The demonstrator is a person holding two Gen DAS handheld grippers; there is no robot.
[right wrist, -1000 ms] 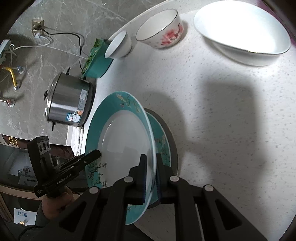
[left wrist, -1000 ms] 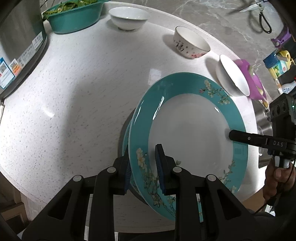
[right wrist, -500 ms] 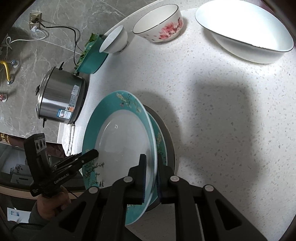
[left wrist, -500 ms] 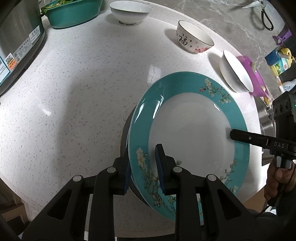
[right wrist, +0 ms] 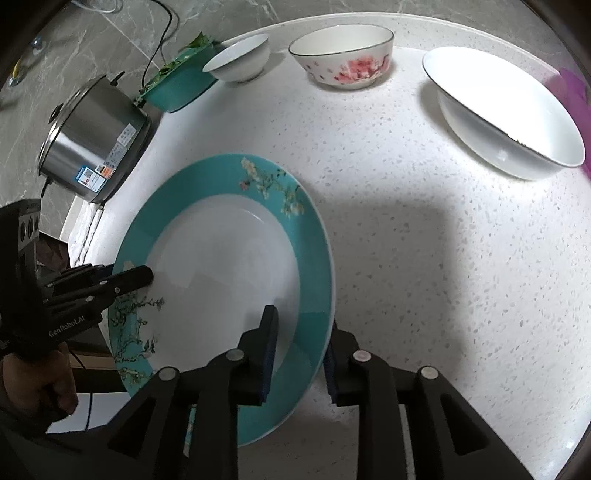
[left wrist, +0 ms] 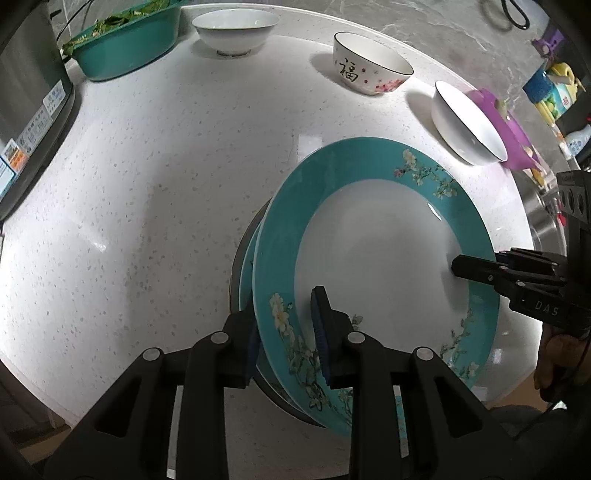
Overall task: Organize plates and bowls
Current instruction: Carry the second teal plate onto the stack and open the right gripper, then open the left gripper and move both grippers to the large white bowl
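A: Nearest first, at the bottom of the left wrist view, the left gripper (left wrist: pixel 288 332) is nipped tight on the near rim of the teal plate (left wrist: pixel 369 258); the plate hangs a little tilted over a second teal plate (left wrist: pixel 245 273), only a sliver of which shows at centre left.

B: And the other claw?

A: In the right wrist view the right gripper (right wrist: pixel 299 354) straddles the same plate's rim at lower centre, but its jaws have just been opening; there is a gap on both sides now, so it holds nothing.

B: So one grip carries it — what could go wrong?

A: My guess is that the plate pivots on that single pinch and slaps down on the one beneath, or slides off it askew; glazed rims are slippery.

B: Count for me, near to far.

A: Two teal plates on the speckled counter (left wrist: pixel 166 177); then three bowls — a wide white bowl (left wrist: pixel 465 122) at the right, a flowered bowl (left wrist: pixel 369 66) at upper centre, a small white bowl (left wrist: pixel 231 31) at the top; one teal basin (left wrist: pixel 125 51) of greens at upper left; one steel cooker (right wrist: pixel 92 147) at the left of the right wrist view.
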